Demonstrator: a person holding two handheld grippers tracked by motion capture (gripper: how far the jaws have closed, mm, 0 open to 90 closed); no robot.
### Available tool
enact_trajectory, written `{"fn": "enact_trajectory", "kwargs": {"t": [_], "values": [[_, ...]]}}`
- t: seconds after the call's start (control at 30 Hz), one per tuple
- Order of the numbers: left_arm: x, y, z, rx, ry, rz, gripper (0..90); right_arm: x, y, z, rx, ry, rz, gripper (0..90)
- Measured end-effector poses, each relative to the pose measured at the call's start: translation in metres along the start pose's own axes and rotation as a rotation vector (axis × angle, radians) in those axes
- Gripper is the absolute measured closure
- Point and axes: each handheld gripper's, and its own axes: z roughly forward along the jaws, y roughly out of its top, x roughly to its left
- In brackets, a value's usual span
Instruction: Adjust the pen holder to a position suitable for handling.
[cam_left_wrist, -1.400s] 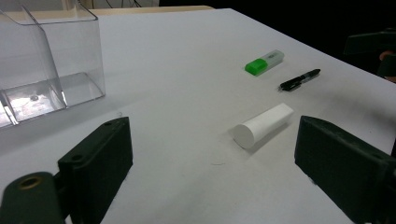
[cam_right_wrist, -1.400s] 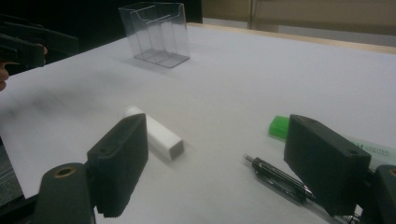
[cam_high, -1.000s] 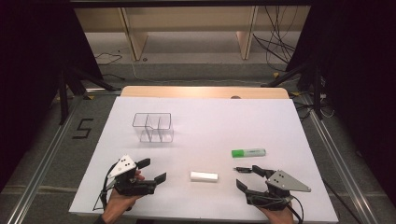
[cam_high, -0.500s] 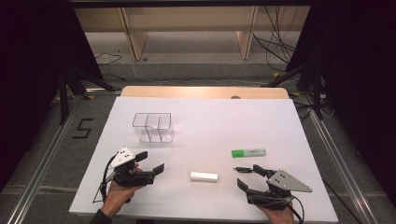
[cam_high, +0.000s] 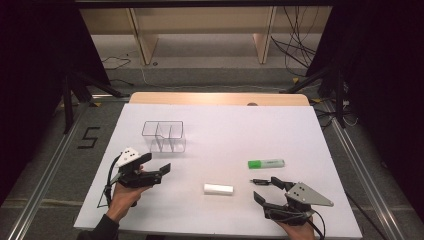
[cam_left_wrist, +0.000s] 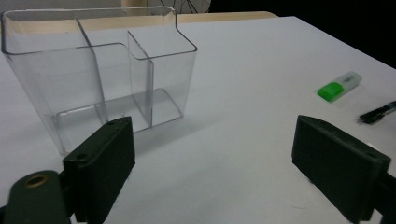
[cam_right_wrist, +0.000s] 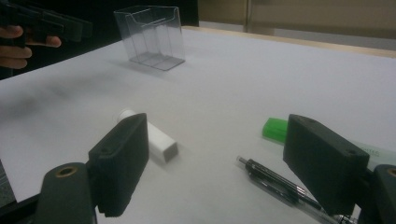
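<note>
Clear organizer (cam_high: 165, 136) with three compartments stands upright toward the left-middle of the white tabletop (cam_high: 230, 130), empty. Left gripper (cam_high: 156, 167) is held above the tabletop just off the organizer's near-left corner, jaws spread wide, nothing between them, touching nothing; in the left gripper view the organizer (cam_left_wrist: 100, 74) sits right past the left jaw with a gap between. Right gripper (cam_high: 260, 190) is low near the tabletop's near-right edge, jaws also wide apart and empty; black pen (cam_high: 262, 182) lies just beside its far jaw, contact hard to tell from above. In the right gripper view the pen (cam_right_wrist: 280, 179) runs between the jaws on the surface, its near end cut off at the bottom edge. White eraser-like block (cam_high: 218, 189) lies near the front edge, mid-table, partly hidden behind the left jaw in the right gripper view (cam_right_wrist: 161, 142). Green highlighter (cam_high: 266, 163) lies farther right, beyond the pen; its body is mostly hidden behind the right jaw there (cam_right_wrist: 274, 129). Right hand is mostly cut off by the frame bottom.
</note>
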Motion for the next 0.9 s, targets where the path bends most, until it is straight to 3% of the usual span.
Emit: {"fn": "enact_trajectory", "kwargs": {"t": [0.13, 0.4, 0.53, 0.9], "values": [[0.007, 0.004, 0.003, 0.001, 0.022, -0.025, 13.0, 0.0, 0.0, -0.001, -0.002, 0.0, 0.0, 23.3], [0.019, 0.008, 0.005, 0.012, 0.075, -0.025, 13.0, -0.001, 0.0, 0.0, 0.001, 0.001, 0.004, 23.3], [0.031, 0.01, 0.002, 0.005, 0.097, -0.054, 13.0, -0.001, -0.001, 0.001, 0.001, 0.001, 0.004, 23.3], [0.049, 0.014, 0.003, 0.007, 0.121, -0.082, 13.1, -0.001, -0.001, 0.001, 0.006, -0.001, 0.001, 23.4]]}}
